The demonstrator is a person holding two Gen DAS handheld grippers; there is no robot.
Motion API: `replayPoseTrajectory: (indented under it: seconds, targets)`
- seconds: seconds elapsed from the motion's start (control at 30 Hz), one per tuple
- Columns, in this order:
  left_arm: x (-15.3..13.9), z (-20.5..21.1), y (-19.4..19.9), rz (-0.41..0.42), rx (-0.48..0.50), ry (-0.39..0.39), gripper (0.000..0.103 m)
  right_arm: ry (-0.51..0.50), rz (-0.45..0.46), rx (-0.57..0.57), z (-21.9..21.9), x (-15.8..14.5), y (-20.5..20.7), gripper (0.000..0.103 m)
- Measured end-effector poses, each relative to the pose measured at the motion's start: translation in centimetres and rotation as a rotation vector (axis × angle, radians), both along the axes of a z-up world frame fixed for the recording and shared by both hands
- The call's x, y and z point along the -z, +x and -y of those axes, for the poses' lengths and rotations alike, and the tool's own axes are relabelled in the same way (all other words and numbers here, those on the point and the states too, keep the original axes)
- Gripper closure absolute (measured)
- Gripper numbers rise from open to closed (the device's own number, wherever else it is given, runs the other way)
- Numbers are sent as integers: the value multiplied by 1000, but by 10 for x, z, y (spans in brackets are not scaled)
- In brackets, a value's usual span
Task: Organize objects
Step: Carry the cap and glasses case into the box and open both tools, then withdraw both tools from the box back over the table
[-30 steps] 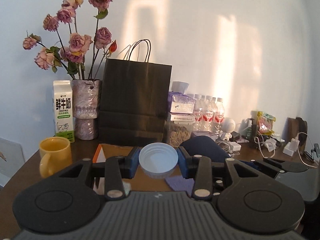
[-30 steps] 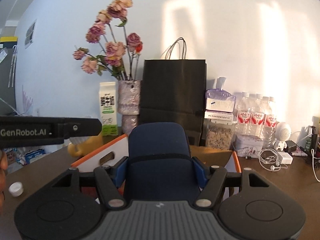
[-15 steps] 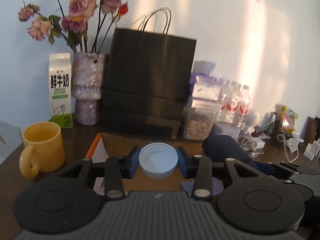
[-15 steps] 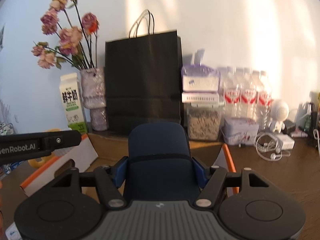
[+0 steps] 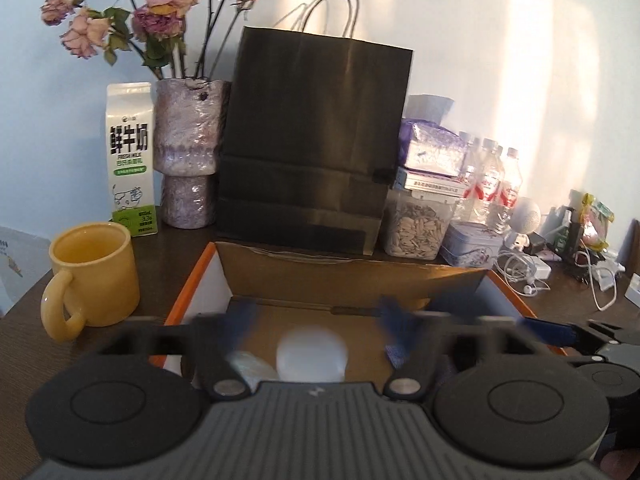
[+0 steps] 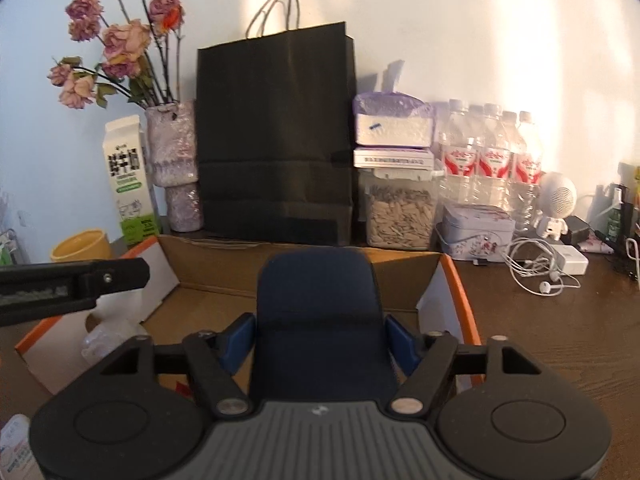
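My left gripper (image 5: 320, 316) hangs over an open cardboard box (image 5: 188, 284) with an orange rim. Its jaws are opening wide and show as a blur. The white round lid (image 5: 311, 354) is free of them and lies blurred low inside the box. My right gripper (image 6: 320, 340) holds a dark blue case (image 6: 318, 304) upright over the same box (image 6: 460, 292). Its jaws are opening, but the blue pads (image 6: 240, 338) still touch the case's sides. One finger of the left gripper (image 6: 72, 284) reaches in from the left in the right wrist view.
A yellow mug (image 5: 94, 272) stands left of the box. Behind it are a milk carton (image 5: 130, 160), a vase of dried roses (image 5: 188, 160), a black paper bag (image 5: 312, 140), a seed jar (image 5: 416, 228) and water bottles (image 6: 492, 152). Earphones and chargers (image 6: 536, 268) lie at the right.
Both grippers came forward and down over the box. The left jaws sprang apart and the white lid dropped from them into the box. The right gripper still carries the blue case.
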State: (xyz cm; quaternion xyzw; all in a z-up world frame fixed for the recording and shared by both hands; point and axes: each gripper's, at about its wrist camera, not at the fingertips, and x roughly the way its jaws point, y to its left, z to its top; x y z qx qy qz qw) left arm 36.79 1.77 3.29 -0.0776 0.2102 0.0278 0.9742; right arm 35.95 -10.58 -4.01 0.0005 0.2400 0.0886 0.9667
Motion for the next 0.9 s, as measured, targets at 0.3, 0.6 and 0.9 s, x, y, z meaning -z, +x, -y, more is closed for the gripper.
replayPoseTrajectory:
  seconds: [0.3, 0.6, 0.9]
  targets:
    - [0, 0, 0, 2, -33, 20, 0, 0, -9, 3, 1, 1, 1, 0]
    - [-3, 1, -3, 7, -25, 17, 0, -2, -6, -5, 1, -1, -1, 0]
    - [-13, 2, -15, 38, -18, 12, 0, -6, 27, -22, -2, -10, -11, 0]
